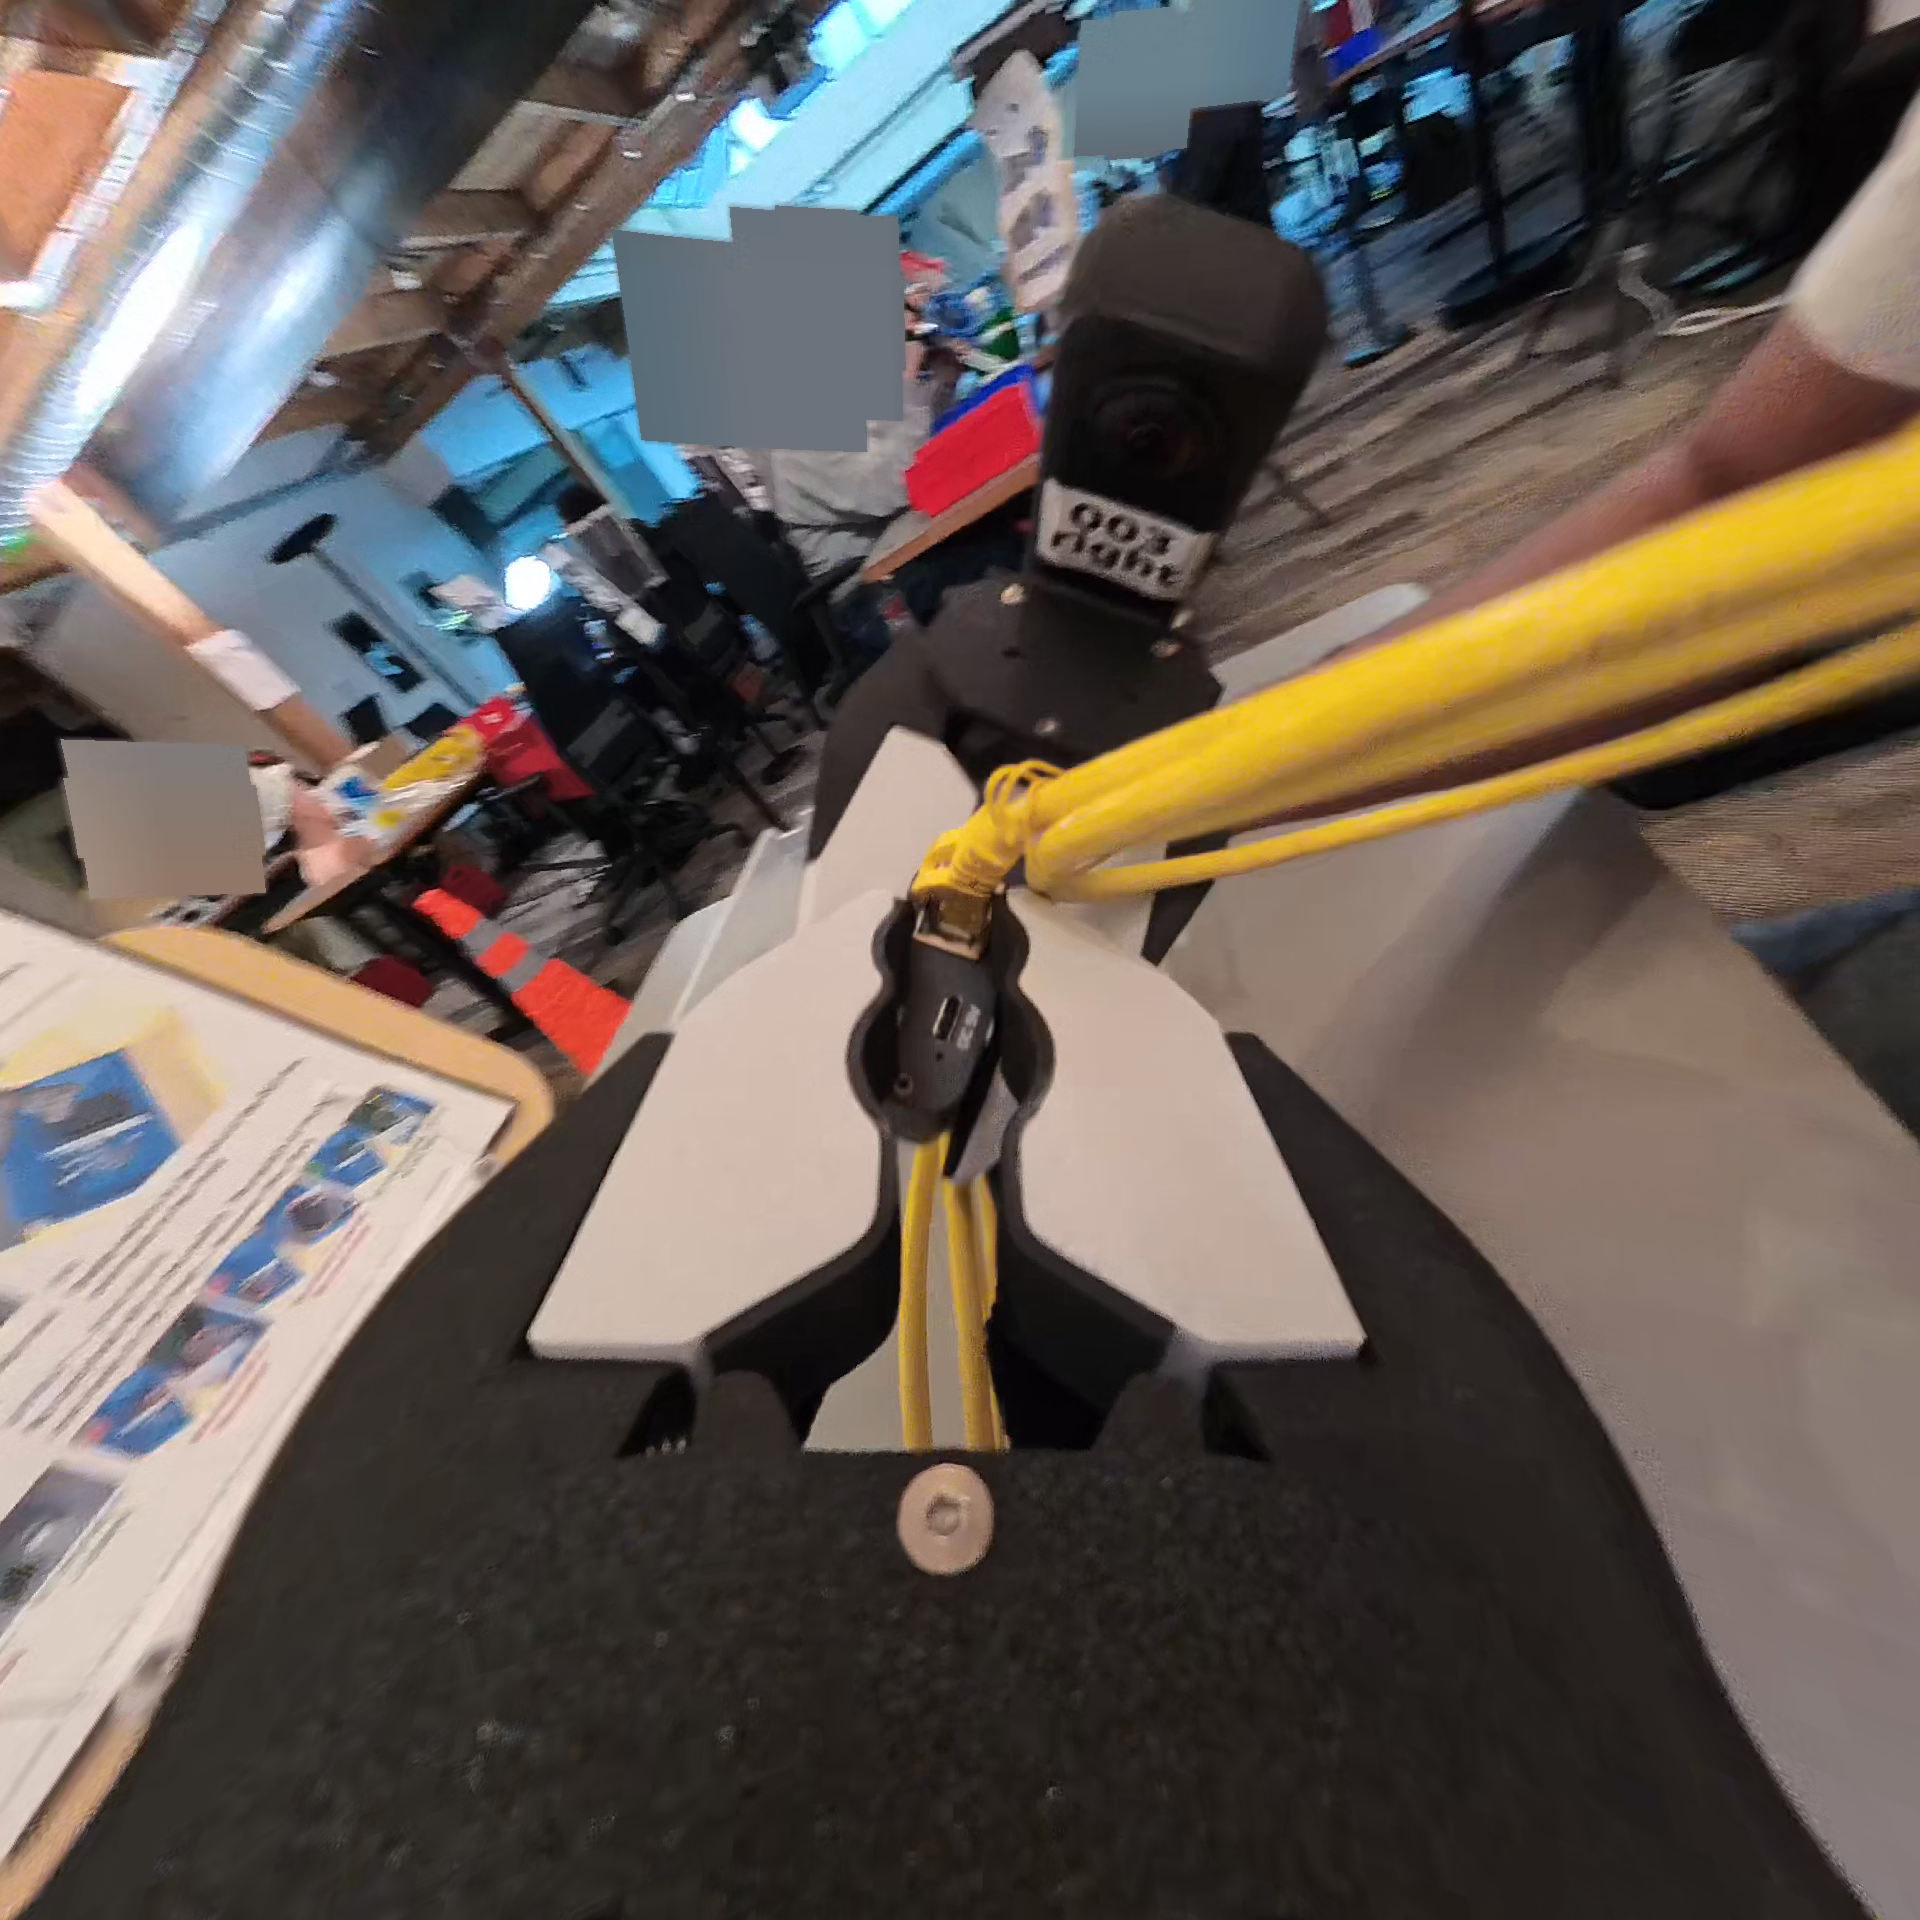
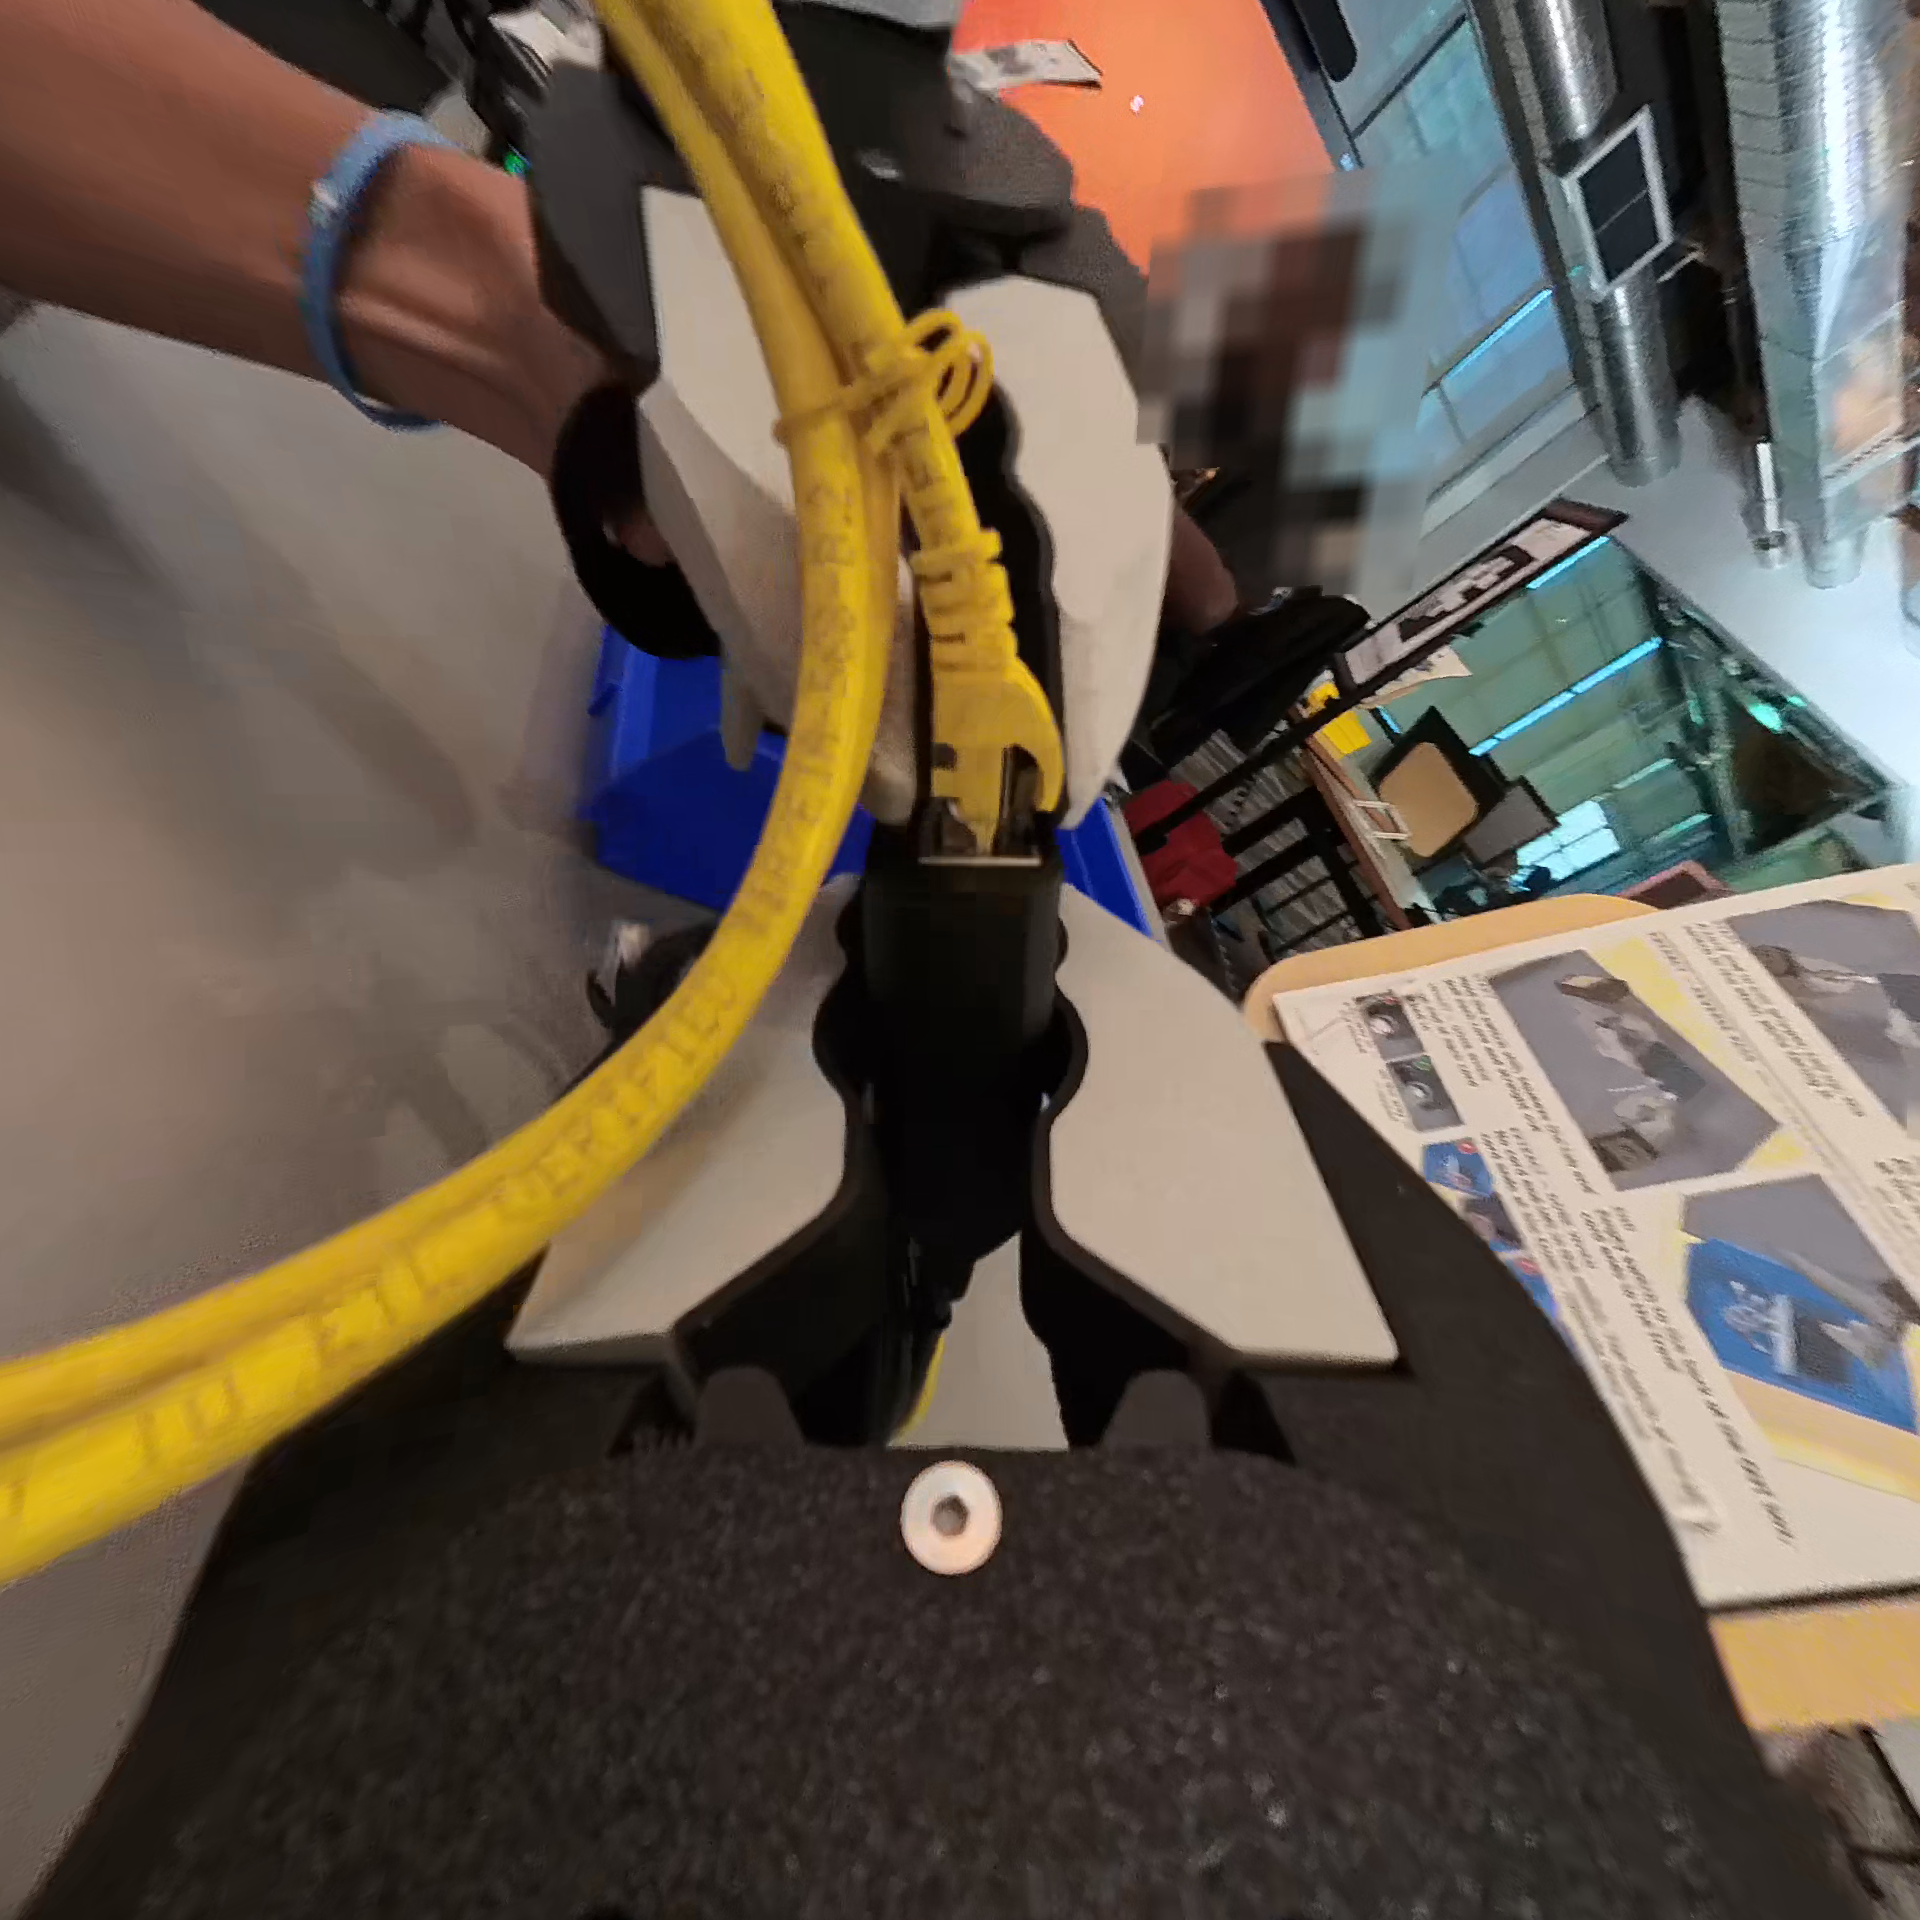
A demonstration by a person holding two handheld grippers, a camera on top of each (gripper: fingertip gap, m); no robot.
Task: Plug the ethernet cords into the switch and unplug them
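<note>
Right gripper (image 2: 951, 904) fills the bottom of its own view. Its grey fingers (image 2: 1164, 1122) sit partly apart and clamp the black switch (image 2: 945, 987) at frame centre, pressing on both sides.

The switch looks small, rigid and light, with smooth plastic sides, so probably slippery. Hold it across the wide body, as it is held now, and keep clear of the port mouth.

One yellow plug (image 2: 982, 748) is seated in the port at the switch's top edge. The plug is hard, but its latch tab is likely fragile. Take it by the ribbed boot just behind the port, not by the cable.

The yellow cords (image 2: 727, 987) are tied in a bundle that sweeps from upper centre to lower left. They look springy and semi-stiff, so they will likely tug sideways on the plug.

Left gripper (image 1: 951, 914), centre of its own view, is nearly closed, with its tips pinched on the plug (image 1: 951, 899). The switch (image 1: 935, 1039) shows in the gap between its fingers. In the right view its fingers flank the boot at upper centre.

Everything is held in the air, above a printed sheet (image 2: 1662, 1143) at right.
</note>
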